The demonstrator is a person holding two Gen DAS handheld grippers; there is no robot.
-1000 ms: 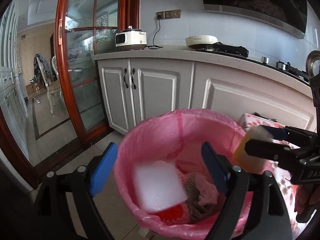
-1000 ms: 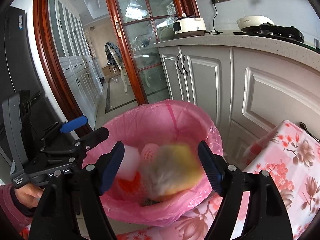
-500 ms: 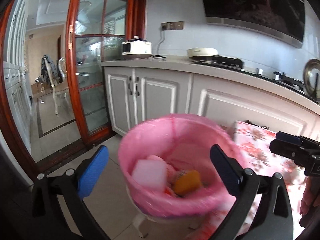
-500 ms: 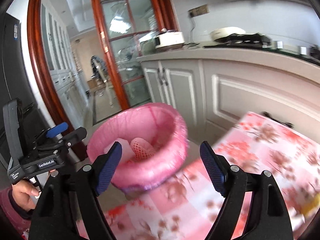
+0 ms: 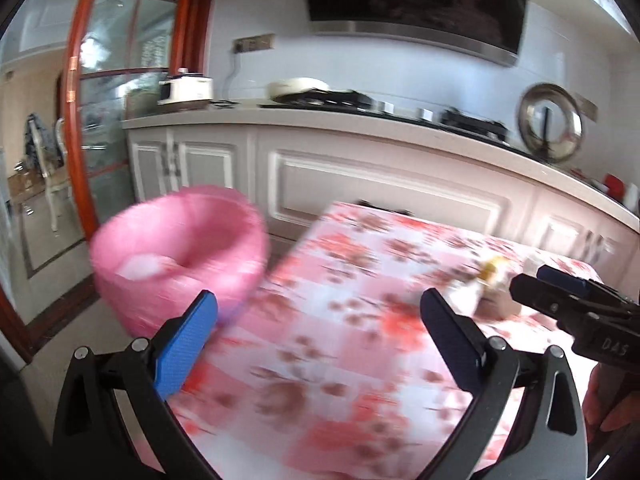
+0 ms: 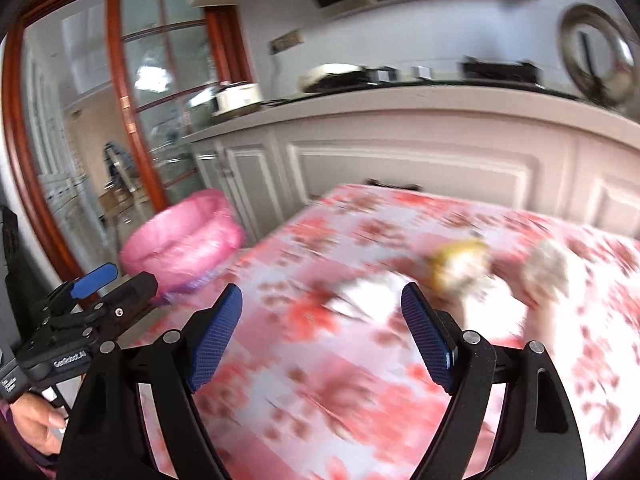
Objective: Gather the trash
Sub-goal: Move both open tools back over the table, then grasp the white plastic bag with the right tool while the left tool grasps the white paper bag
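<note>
Where cabinets stand, floral tablecloth (blurred).

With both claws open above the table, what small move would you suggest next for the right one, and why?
Probably ease the right claw forward onto the white scrap just ahead of it: it is open and empty, and blurred trash lies on the tablecloth while the bin waits at left.

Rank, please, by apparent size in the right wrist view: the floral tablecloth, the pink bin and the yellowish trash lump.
1. Floral tablecloth, largest by far.
2. Pink bin.
3. Yellowish trash lump, smallest, though blurred and nearer the camera than the bin.
</note>
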